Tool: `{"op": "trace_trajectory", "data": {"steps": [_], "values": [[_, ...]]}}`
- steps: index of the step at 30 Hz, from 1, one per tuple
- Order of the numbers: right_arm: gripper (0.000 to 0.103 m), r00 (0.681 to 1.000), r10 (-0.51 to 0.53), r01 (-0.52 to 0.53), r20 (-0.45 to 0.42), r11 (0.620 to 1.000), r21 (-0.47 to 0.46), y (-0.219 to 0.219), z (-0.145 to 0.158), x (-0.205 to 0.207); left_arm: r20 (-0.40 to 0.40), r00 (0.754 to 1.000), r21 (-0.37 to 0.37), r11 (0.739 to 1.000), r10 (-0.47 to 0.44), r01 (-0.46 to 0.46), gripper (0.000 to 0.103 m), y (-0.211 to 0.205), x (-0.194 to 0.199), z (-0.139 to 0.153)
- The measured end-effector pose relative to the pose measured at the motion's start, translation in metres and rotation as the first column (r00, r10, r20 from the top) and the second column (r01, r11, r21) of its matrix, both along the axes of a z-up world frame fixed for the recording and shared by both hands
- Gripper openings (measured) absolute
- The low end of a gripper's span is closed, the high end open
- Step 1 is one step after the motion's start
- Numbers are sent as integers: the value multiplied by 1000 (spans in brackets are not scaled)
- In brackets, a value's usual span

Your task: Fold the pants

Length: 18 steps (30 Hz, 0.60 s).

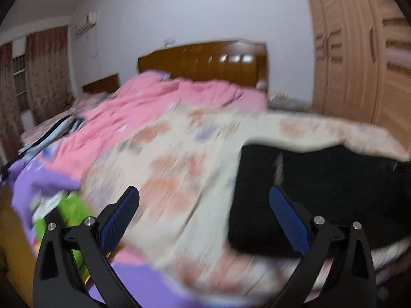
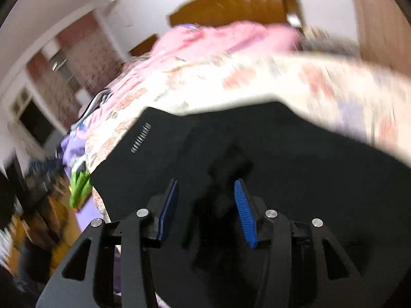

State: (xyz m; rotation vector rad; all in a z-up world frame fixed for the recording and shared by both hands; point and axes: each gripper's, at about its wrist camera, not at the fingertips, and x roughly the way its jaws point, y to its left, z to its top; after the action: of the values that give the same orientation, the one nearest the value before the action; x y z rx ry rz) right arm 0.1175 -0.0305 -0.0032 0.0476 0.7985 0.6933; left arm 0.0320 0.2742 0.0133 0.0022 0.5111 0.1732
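The black pants (image 1: pixel 321 187) lie flat on the floral bedsheet (image 1: pixel 179 159) at the near right of the bed, with a small white print near one edge. My left gripper (image 1: pixel 204 195) is wide open and empty above the sheet, its right finger over the pants' left edge. In the right wrist view the pants (image 2: pixel 282 148) fill the lower frame. My right gripper (image 2: pixel 206 187) is open just above them, with a dark blurred bunch of fabric between its fingers. Both views are motion-blurred.
A pink quilt (image 1: pixel 159 105) is heaped toward the wooden headboard (image 1: pixel 205 61). A purple cover with a green patch (image 1: pixel 69 208) hangs at the bed's near left. Striped clothing (image 1: pixel 51 133) lies at the far left. A wardrobe (image 1: pixel 359 51) stands on the right.
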Motion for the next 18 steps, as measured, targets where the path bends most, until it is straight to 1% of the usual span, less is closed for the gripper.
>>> {"op": "trace_trajectory", "data": {"steps": [1, 2, 3, 4, 5, 6, 7, 8, 9, 10, 11, 12, 13, 14, 16, 17, 18], "values": [[46, 999, 33, -32, 23, 999, -19, 13, 3, 0, -10, 999, -19, 999, -32, 32, 101, -5, 15, 5], [46, 995, 86, -84, 46, 996, -44, 33, 5, -1, -27, 997, -47, 996, -75, 74, 101, -14, 40, 7], [46, 992, 114, -110, 56, 992, -63, 45, 4, -2, -49, 993, -73, 992, -106, 102, 101, -23, 62, 6], [46, 988, 142, -134, 58, 985, -112, 61, 0, -3, -73, 988, -97, 987, -138, 131, 101, -32, 83, 3], [46, 987, 149, -140, 56, 980, -139, 66, -3, -3, -97, 977, -119, 977, -189, 177, 101, -43, 107, -2], [46, 986, 160, -150, 45, 974, -172, 74, -11, -4, -111, 968, -128, 969, -227, 212, 101, -52, 124, -8], [46, 986, 161, -152, 30, 969, -196, 75, -20, -6, -124, 962, -128, 965, -244, 229, 101, -58, 139, -14], [47, 988, 152, -146, 5, 957, -251, 77, -33, -5, -162, 954, -104, 965, -253, 239, 101, -67, 155, -26], [47, 987, 159, -149, 15, 952, -269, 88, -36, -8, -199, 946, -81, 966, -256, 244, 101, -72, 167, -36], [49, 983, 176, -158, 46, 952, -262, 83, -38, -13, -245, 937, -52, 968, -251, 246, 101, -75, 177, -48], [51, 981, 190, -171, 51, 952, -252, 78, -41, -15, -304, 924, -28, 972, -231, 234, 101, -75, 186, -64], [52, 981, 190, -176, 41, 957, -233, 77, -40, -13, -363, 904, -46, 974, -225, 224, 102, -72, 194, -78], [53, 982, 188, -178, 28, 962, -209, 72, -40, -11, -363, 901, -91, 972, -237, 219, 102, -66, 196, -79], [53, 983, 185, -181, 3, 967, -182, 66, -38, -8, -343, 908, -118, 970, -240, 212, 102, -60, 191, -78], [55, 984, 177, -180, -33, 971, -159, 60, -31, -1, -344, 912, -148, 972, -222, 181, 102, -53, 193, -81], [58, 986, 163, -165, -25, 974, -153, 57, -24, 3, -350, 913, -143, 975, -210, 170, 102, -53, 193, -83], [59, 990, 141, -136, 24, 980, -147, 53, -13, 8, -350, 914, -130, 977, -204, 168, 102, -55, 192, -83]]}}
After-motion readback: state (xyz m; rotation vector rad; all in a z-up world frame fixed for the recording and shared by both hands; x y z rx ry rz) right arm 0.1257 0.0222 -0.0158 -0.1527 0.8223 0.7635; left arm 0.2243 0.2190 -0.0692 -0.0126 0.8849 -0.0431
